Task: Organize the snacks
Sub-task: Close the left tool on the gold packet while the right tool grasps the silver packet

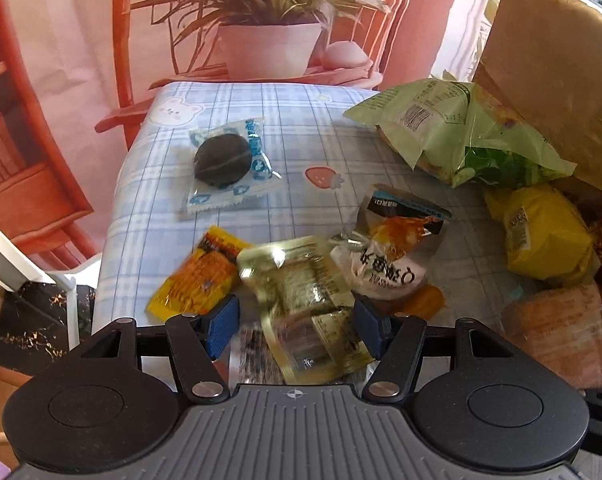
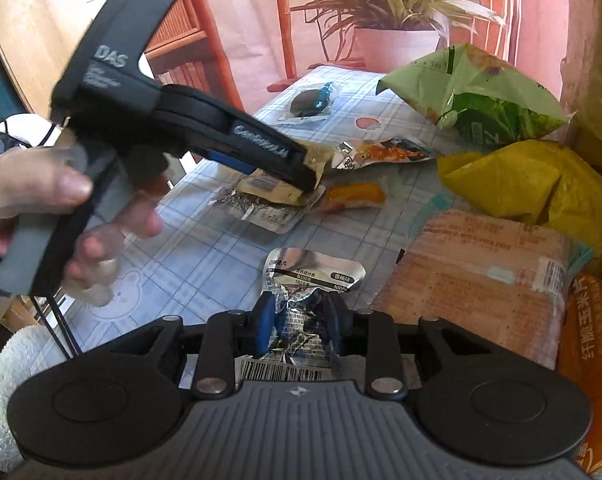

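Right gripper (image 2: 301,320): fingers pinch a crumpled silver packet (image 2: 309,280); pink pack (image 2: 481,280) just right of them. Left gripper (image 1: 297,320): fingers half apart around a gold pouch (image 1: 301,304), contact unclear. Yellow sachet (image 1: 201,276) just left, white packet (image 1: 393,256) ahead-right, dark cookie (image 1: 225,164) farther ahead.

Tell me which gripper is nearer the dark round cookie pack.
Left. The left gripper is at the gold pouch, a short way short of the cookie pack; the right gripper, pinching a silver packet, sits farther back.
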The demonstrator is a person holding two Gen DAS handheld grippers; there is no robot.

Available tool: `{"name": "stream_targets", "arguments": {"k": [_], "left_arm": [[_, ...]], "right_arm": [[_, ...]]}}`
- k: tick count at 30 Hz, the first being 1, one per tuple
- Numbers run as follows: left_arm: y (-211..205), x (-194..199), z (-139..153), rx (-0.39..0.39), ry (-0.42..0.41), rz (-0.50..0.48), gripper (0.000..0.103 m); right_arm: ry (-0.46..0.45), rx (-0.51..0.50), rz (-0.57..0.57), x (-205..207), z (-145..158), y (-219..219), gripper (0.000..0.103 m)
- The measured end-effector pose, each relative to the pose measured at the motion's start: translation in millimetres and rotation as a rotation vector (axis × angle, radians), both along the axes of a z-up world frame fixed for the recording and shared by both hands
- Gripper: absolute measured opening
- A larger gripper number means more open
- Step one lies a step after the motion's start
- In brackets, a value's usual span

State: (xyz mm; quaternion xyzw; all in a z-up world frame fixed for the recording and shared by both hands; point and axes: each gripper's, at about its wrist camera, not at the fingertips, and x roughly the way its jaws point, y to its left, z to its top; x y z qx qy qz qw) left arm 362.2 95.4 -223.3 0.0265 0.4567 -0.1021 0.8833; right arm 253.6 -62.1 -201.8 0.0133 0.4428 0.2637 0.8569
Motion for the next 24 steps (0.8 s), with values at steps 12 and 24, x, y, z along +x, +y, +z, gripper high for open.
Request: {"name": "stream_targets", "arguments": {"k": [12,24], "left_arm": [[11,-12,13,-0.027,-0.069,0.029,0.018],[30,-52,35,-0.075,-0.105,-0.021,0.009]], "right_arm": [[0.004,0.005,0.002,0,0,0,0.03],[0.003,-0.043,0.031,-7,3,14,0.054]]}}
